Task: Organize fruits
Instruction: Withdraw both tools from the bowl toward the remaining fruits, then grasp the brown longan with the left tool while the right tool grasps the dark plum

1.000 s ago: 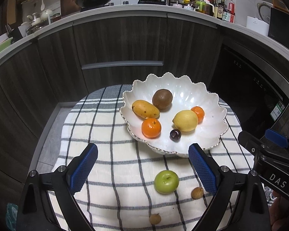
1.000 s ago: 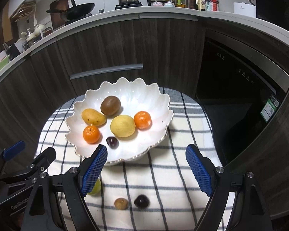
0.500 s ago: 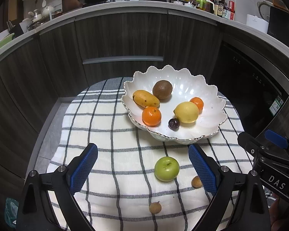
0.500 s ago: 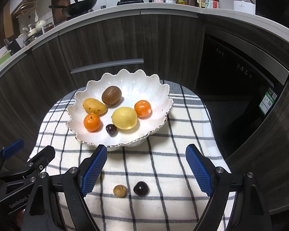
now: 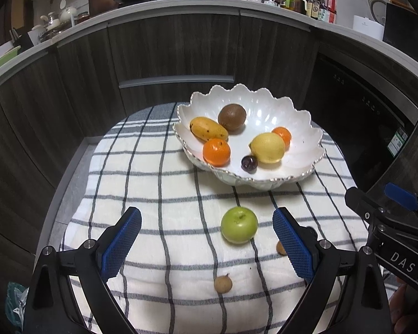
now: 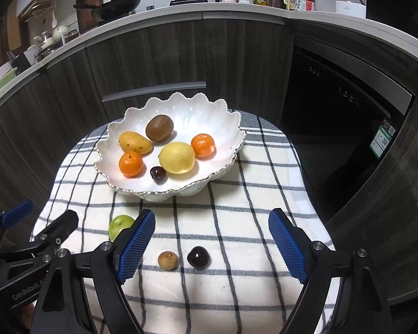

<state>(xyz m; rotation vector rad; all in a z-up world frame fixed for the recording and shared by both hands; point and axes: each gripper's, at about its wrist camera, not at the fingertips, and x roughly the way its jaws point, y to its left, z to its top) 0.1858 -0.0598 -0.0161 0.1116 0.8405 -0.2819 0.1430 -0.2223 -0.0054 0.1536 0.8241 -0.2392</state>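
Observation:
A white scalloped bowl (image 5: 306, 128) (image 6: 225, 122) on the checked cloth holds a mango, a kiwi, two oranges, a lemon (image 6: 177, 157) and a dark plum. On the cloth in front of it lie a green apple (image 5: 239, 224) (image 6: 119, 224), two small brown longans (image 5: 223, 284) (image 6: 167, 260) and a dark plum (image 6: 198, 256). My left gripper (image 5: 206, 246) is open and empty, with the apple between its fingers' line. My right gripper (image 6: 211, 246) is open and empty above the longan and plum.
The checked cloth (image 5: 153, 183) covers a small table with dark kitchen cabinets (image 5: 167, 50) behind it and a dishwasher (image 6: 342, 105) at the right. Each gripper's body shows at the edge of the other's view. The floor drops away left of the table.
Both grippers have pulled back and up from the bowl. The loose fruits on the cloth now sit further up in both views. Nothing was picked up.

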